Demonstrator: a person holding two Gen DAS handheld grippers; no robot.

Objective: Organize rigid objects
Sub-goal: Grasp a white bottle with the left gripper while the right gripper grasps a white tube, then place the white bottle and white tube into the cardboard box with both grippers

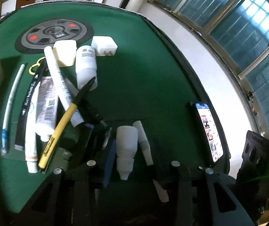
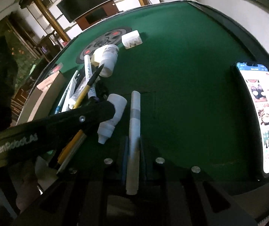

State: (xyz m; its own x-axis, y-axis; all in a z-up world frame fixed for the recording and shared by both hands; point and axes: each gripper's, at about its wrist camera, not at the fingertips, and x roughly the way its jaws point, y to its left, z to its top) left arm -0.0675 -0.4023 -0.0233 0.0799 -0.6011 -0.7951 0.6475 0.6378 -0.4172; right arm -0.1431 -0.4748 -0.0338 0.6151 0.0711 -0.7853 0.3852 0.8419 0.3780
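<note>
Left of the green desk (image 1: 144, 79): a crossed heap of pens and tubes, the yellow pen (image 1: 62, 120) lying uppermost. Left claw (image 1: 132, 167) stands released; the small white bottle (image 1: 126, 146) lies between its fingers, whether touched cannot be told. Right claw (image 2: 133, 162) is clenched on the grey marker (image 2: 134, 131), held lengthwise just beside that bottle. Recommended: lay the marker parallel to the heap, low and slow, avoiding the bottle. Phone (image 2: 260, 116) lies far right, well apart.
</note>
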